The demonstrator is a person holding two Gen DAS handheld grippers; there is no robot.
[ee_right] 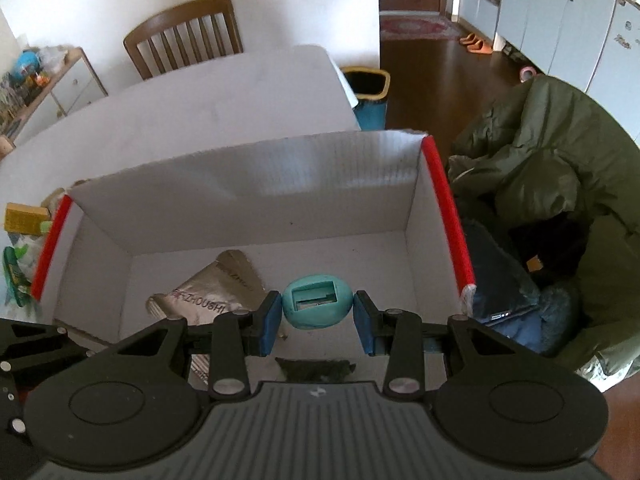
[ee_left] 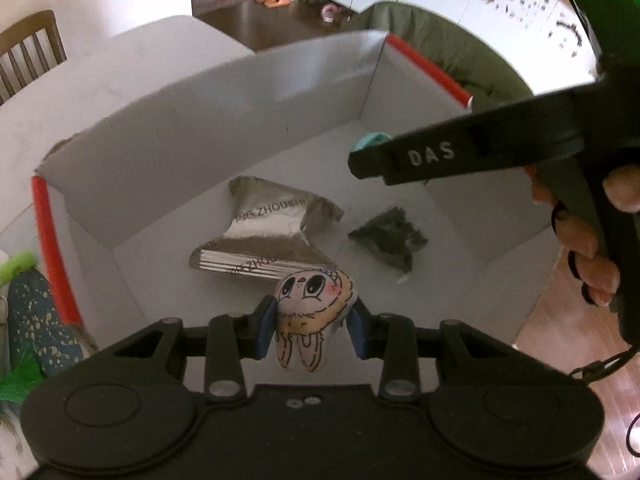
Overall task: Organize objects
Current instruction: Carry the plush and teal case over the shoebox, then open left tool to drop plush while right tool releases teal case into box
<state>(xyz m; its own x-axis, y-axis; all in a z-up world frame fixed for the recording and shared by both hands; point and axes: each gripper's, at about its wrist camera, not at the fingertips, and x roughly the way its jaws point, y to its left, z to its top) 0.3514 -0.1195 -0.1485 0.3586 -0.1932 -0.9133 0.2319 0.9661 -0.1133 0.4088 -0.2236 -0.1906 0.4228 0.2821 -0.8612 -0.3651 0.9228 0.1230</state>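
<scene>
white box (ee_right: 248,184), red edges | teal egg (ee_right: 318,306) | silver packet (ee_left: 264,236) | blue-padded jaws

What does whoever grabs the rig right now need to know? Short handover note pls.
Left gripper: shut on the cartoon figure, held over the white box.
Right gripper: blue fingers on both sides of the teal egg-shaped item, also over the box; looks held, but contact is not certain.
Already in the box: silver foil packet and dark crumpled packet, both lying on the floor.
Left: release both held items into the box. More objects sit on the table outside the box's left wall; they probably go in next.
</scene>
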